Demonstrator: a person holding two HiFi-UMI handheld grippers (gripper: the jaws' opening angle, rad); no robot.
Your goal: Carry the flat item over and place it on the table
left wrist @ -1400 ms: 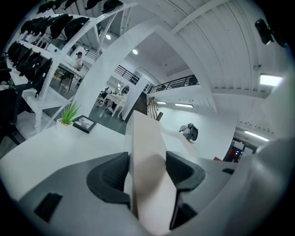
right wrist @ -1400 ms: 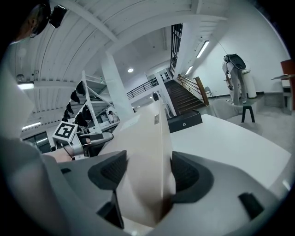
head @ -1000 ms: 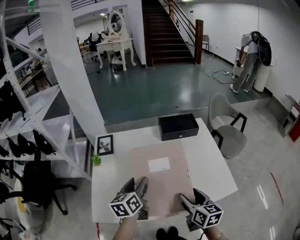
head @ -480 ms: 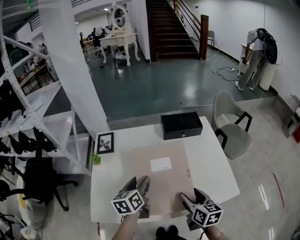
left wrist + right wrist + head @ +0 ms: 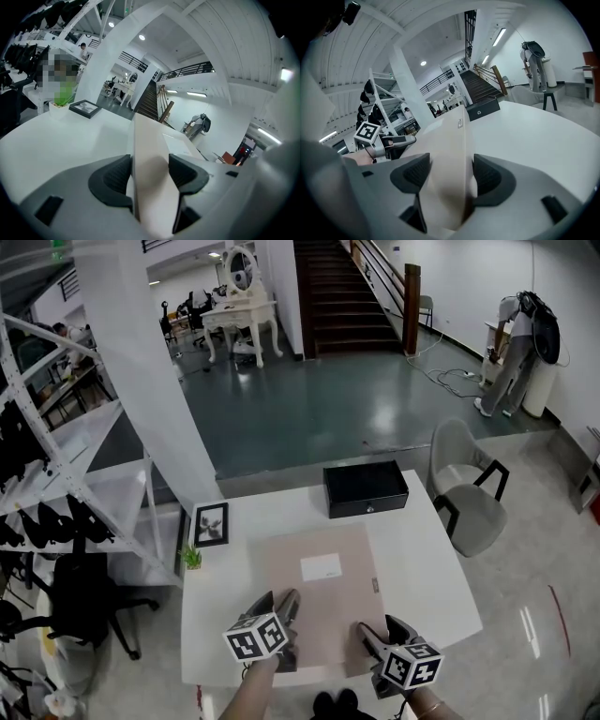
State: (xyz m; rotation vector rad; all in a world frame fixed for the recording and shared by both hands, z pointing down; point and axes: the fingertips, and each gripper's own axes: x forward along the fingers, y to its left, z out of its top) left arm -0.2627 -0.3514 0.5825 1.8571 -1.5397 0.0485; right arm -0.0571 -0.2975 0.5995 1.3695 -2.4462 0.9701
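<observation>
Flat beige sheet (image 5: 319, 592), lower centre, had scarcely shifted in the last second. It lay level on or just above the white table (image 5: 422, 568). The left gripper (image 5: 283, 602) and right gripper (image 5: 377, 632) each pinched its near edge, jaws nearly together. Release probably remained. Black box (image 5: 366, 488) above, picture frame (image 5: 210, 524) and chair (image 5: 469, 502) stood clear.

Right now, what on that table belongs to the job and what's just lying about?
Job: flat beige folder, gripped by left claw and right claw; white table.
Lying about: black box, picture frame, small plant, grey chair.
</observation>
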